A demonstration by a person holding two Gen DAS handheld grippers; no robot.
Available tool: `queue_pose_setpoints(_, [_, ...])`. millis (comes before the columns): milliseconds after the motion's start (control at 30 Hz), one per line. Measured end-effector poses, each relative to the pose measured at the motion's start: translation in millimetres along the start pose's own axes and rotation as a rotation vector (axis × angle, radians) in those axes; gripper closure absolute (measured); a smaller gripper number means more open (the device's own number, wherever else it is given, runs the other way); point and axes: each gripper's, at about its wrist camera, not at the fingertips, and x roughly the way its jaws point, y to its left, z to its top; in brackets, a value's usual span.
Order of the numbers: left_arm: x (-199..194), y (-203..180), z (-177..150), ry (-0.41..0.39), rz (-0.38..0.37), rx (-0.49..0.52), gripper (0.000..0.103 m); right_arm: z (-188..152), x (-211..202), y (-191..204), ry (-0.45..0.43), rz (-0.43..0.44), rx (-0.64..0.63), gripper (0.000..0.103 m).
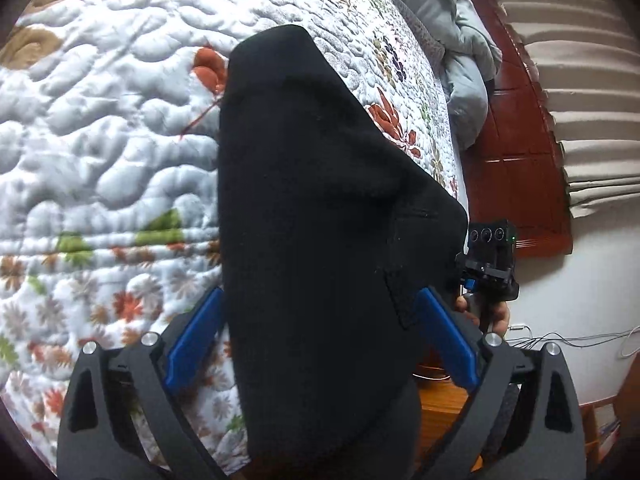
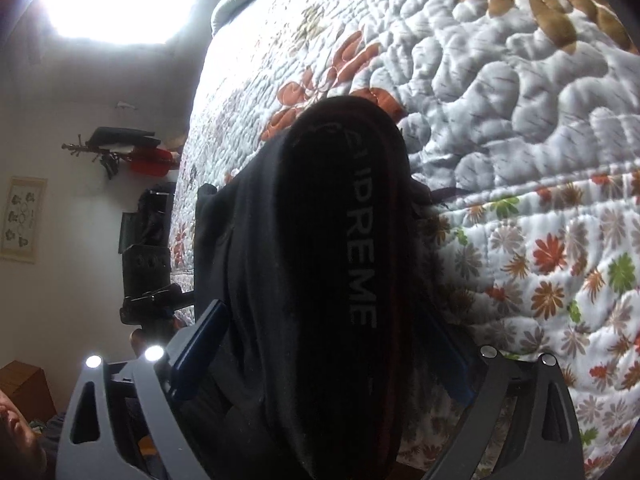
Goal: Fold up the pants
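Note:
Black pants [image 1: 312, 184] lie in a long folded bundle on the floral quilt [image 1: 100, 128]. In the left wrist view the bundle runs away from me between the blue pads [image 1: 196, 336] of my left gripper [image 1: 322, 292], whose jaws stand wide apart; I see no pinch in the cloth. In the right wrist view the same pants [image 2: 304, 208] show a waistband with grey lettering [image 2: 360, 264]. They lie between the spread fingers of my right gripper [image 2: 320, 308], which is also open. The fingertips of both grippers are partly hidden by the cloth.
The quilt [image 2: 520, 120] covers a bed. A grey duvet [image 1: 460, 52] is bunched by the red-brown headboard [image 1: 520, 152]. A hand [image 1: 500, 316] holds the other tool's handle beside the pants. A wooden cabinet [image 1: 440, 408] and wall cables [image 1: 580, 340] are at the bed's edge. A wall rack [image 2: 120, 148] hangs beyond.

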Motion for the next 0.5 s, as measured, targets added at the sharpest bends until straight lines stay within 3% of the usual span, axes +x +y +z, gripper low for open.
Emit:
queue_pose_setpoints(167, [0.6,-3.2,-5.4,0.013,0.034,0.024,0.009,-3.7,10.0,11.3,0.019,-0.027,-0.040,0.007])
queue_pose_setpoints(233, [1.1,-5.2,-4.8,0.006,0.056,0.025,0.020,-6.2,8.7,9.8,0.011,-0.021,-0.029,0.009])
queue_pose_setpoints(300, [0.4,-6.5,-4.9,0.002,0.096,0.031,0.030,-9.0,7.4,10.5,0.004,-0.049,-0.036,0.018])
queue_pose_setpoints(333, [-0.6,-5.8,-5.5,-0.002,0.114,0.031,0.036,-11.9,7.3,11.8,0.003,-0.070,-0.046,0.028])
queue_pose_setpoints(467, [-5.2,-6.6,-7.8,-0.017,0.172,0.063,0.048,-17.9,3.9,17.6,-0.027,-0.061,-0.053,0.057])
queue_pose_setpoints(500, [-6.0,-8.4,-8.6,-0.023,0.186,0.073,0.052,-19.3,3.3,21.0,-0.036,-0.066,-0.060,0.059])
